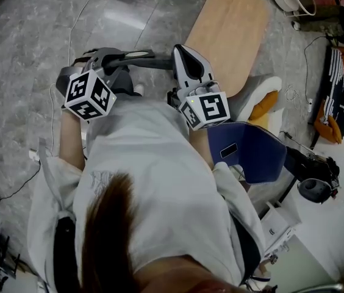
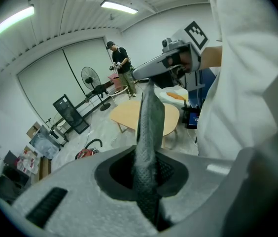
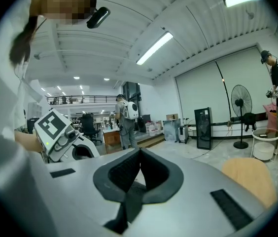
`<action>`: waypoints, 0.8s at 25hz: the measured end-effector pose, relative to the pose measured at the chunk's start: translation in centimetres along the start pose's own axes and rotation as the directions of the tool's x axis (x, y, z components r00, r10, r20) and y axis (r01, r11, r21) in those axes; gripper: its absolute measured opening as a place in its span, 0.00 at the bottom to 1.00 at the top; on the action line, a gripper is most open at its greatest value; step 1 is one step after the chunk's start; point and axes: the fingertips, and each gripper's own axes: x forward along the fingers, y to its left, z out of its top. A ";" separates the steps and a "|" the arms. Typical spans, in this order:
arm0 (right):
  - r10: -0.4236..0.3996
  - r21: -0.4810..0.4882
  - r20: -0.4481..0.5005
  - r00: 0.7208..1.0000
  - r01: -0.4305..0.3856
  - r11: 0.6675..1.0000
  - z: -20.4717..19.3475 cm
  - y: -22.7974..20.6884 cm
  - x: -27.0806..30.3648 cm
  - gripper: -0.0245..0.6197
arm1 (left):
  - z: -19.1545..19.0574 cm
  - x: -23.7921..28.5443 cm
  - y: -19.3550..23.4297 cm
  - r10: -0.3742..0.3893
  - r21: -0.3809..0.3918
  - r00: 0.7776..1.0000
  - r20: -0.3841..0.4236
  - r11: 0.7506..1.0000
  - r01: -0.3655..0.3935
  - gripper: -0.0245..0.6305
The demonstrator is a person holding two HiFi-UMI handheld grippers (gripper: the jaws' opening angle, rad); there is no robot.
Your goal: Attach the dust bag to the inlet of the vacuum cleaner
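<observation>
Left gripper (image 2: 148,180): matte grey moulded shell with dark, finely ribbed pads. Its jaws stand a sliver apart and are clamped on the dust bag (image 2: 148,132). The bag is a thin grey sheet with a felted, dimpled surface, seen edge-on as a tapering strip. From the pads the strip runs toward 12 o'clock, and its top end meets the nose of the other gripper. In the head view the bag reads as a dark flat band at 12 o'clock from the person's white coat (image 1: 154,182). It spans the two gripper noses, at 3 o'clock of the left one and 9 o'clock of the right one. A white marker cube (image 1: 88,94) with black square patterns sits on the left gripper at 10 o'clock, and its twin on the right gripper at 1 o'clock. Right gripper (image 3: 139,168): same grey shell, pads pressed fully together in a V. Its own view does not settle whether they nip the bag's far edge. A rounded pale wooden table (image 1: 230,29) stands at 1 o'clock on the mottled grey floor (image 1: 32,54). A blue panel (image 1: 254,151) at 3 o'clock carries a small dark label, its print too small to read.
</observation>
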 end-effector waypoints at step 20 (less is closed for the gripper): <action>-0.068 -0.005 0.008 0.998 0.068 0.998 5.1 -3.6 17.8 0.04 | -5.4 2.1 17.9 -0.057 0.054 0.998 0.024 0.997 0.056 0.10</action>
